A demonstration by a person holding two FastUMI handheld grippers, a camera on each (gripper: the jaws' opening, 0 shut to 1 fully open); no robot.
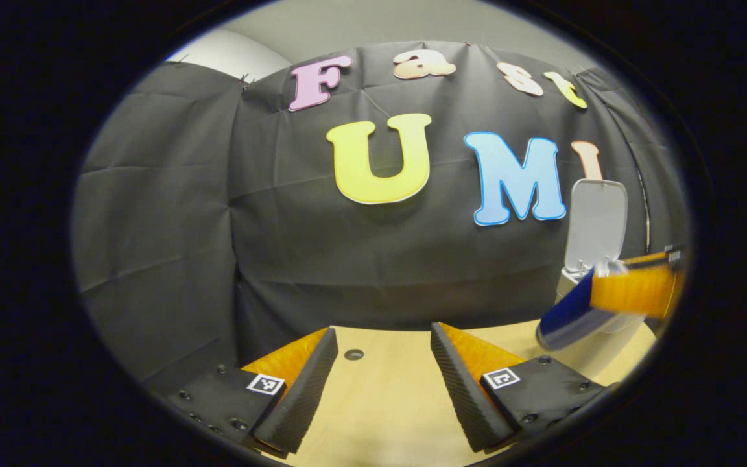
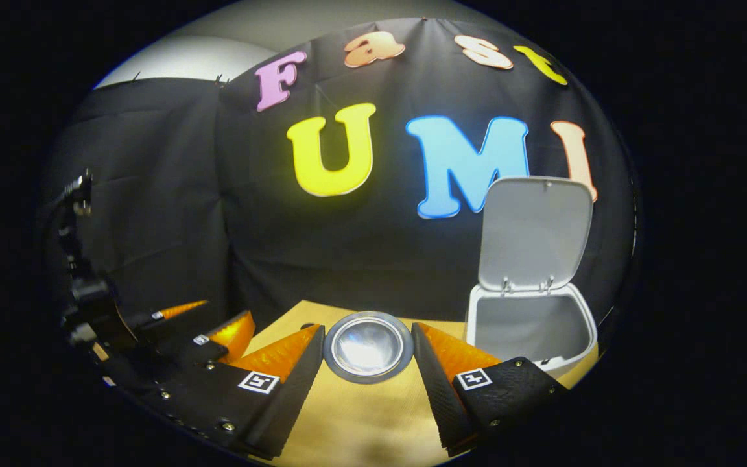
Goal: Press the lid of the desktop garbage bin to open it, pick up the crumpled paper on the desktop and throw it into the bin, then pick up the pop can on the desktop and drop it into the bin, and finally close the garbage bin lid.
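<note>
Right gripper (image 2: pixel 368 363) holds the can (image 2: pixel 368 347) end-on between its fingers, base facing the camera, above the table (image 2: pixel 360 415) just left of the bin (image 2: pixel 529 324). Lid (image 2: pixel 534 233) stands upright, open. Left gripper (image 1: pixel 383 383) spread wide, nothing between. Left gripper view shows the can (image 1: pixel 607 301) sideways before the bin (image 1: pixel 568 279).

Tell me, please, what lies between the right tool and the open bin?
In the right gripper view, the pop can sits clamped between the right tool's fingers; from there to the bin, just bare table.
</note>
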